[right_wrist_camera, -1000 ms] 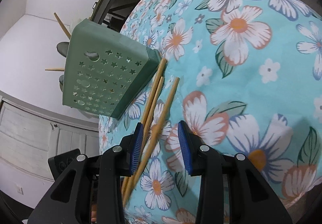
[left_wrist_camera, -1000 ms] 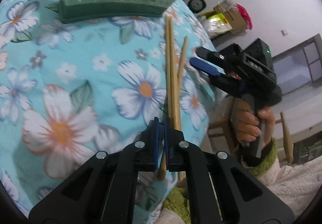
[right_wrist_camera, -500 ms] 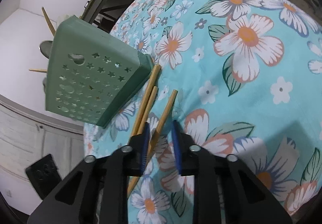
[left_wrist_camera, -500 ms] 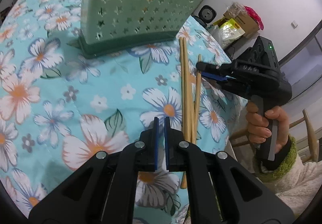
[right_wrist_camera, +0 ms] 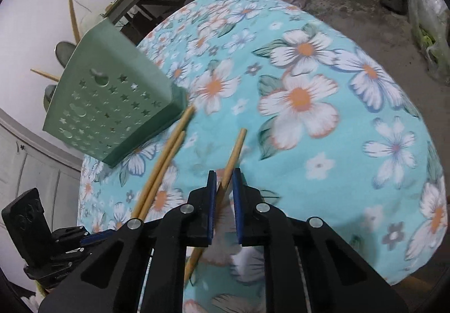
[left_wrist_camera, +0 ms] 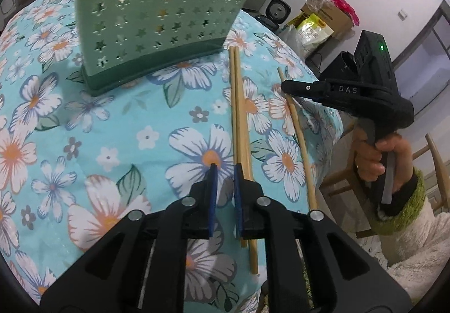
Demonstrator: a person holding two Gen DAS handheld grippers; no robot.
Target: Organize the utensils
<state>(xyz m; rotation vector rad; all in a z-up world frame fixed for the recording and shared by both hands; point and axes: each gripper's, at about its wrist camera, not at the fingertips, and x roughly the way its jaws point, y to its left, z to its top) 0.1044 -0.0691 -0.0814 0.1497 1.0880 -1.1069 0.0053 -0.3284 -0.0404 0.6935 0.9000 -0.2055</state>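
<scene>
- Right gripper (right_wrist_camera: 224,183) has just been closing and now pinches a single chopstick (right_wrist_camera: 235,150)
- Left gripper (left_wrist_camera: 224,181) has just eased apart a little, narrow and empty, beside the pair of chopsticks (left_wrist_camera: 239,116) on the tablecloth (left_wrist_camera: 112,127)
- Lift it level, then tip it into the green holder (left_wrist_camera: 157,15)

Desk (left_wrist_camera: 118,127): fills the left and middle of the left wrist view.
Utensil holder (left_wrist_camera: 157,15): on the desk, upper middle of the frame.
Pair of chopsticks (left_wrist_camera: 239,116): side by side on the desk, far ends just right of the holder's lower right corner.
Single chopstick (left_wrist_camera: 295,127): right of the pair, apart from it, near the desk's right edge.
Right tool (right_wrist_camera: 223,186): lower middle of the right wrist view, astride the single chopstick (right_wrist_camera: 230,161).
Left tool (left_wrist_camera: 223,181): lower middle, just left of the pair.
</scene>
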